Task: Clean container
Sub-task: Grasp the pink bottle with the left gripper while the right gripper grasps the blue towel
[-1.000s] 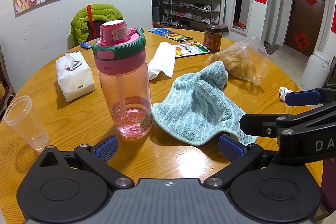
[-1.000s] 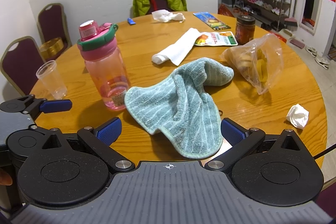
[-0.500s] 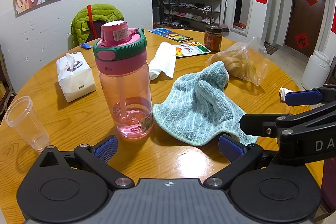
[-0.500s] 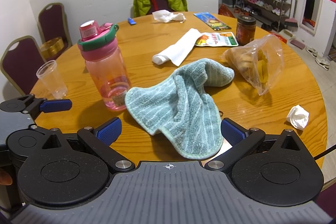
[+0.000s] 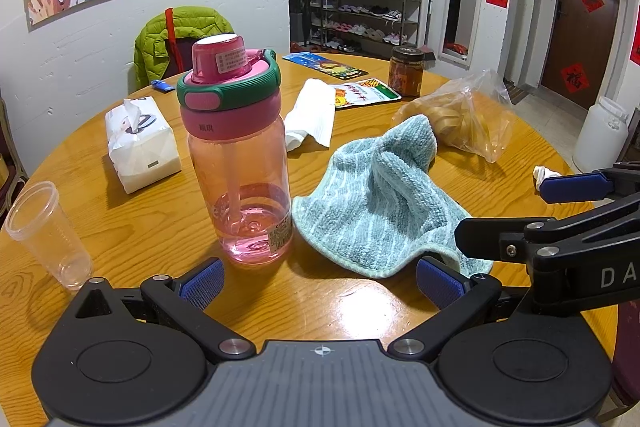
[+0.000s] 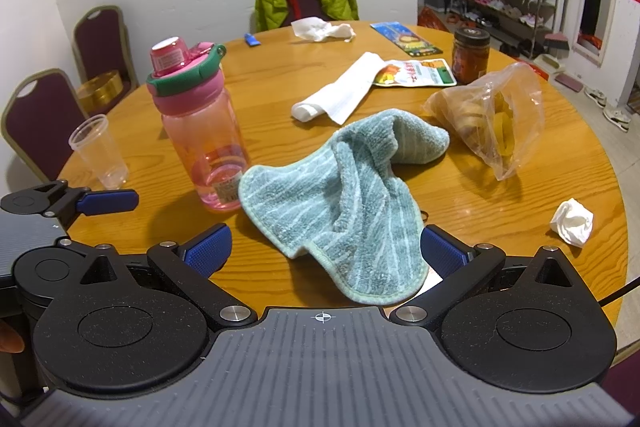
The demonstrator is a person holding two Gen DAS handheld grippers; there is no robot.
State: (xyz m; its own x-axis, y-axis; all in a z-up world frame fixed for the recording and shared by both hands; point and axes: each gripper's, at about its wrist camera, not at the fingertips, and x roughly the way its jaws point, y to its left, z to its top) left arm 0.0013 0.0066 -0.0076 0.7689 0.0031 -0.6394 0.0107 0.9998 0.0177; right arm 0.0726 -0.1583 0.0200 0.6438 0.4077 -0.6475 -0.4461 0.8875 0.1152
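A pink water bottle (image 5: 240, 163) (image 6: 200, 131) with a green-rimmed pink lid stands upright on the round wooden table (image 5: 320, 303), a little water in its bottom. A crumpled teal striped towel (image 5: 384, 195) (image 6: 340, 195) lies just to its right, its edge close to the bottle's base. My left gripper (image 5: 320, 281) is open, low over the near table edge, the bottle just beyond its left finger. My right gripper (image 6: 325, 251) is open too, with the towel's near corner lying between its fingers, untouched as far as I can see.
An empty clear plastic cup (image 5: 50, 235) stands at the left, a tissue pack (image 5: 140, 147) behind it. A white folded cloth (image 5: 314, 115), a jar (image 5: 406, 71), a plastic bag of food (image 5: 468, 119) and a crumpled tissue (image 6: 572, 221) are spread around. Chairs (image 6: 44, 119) ring the table.
The left gripper has crept slightly closer to the bottle, which looks a bit larger and nearer. The right gripper and the towel hold nearly the same place.
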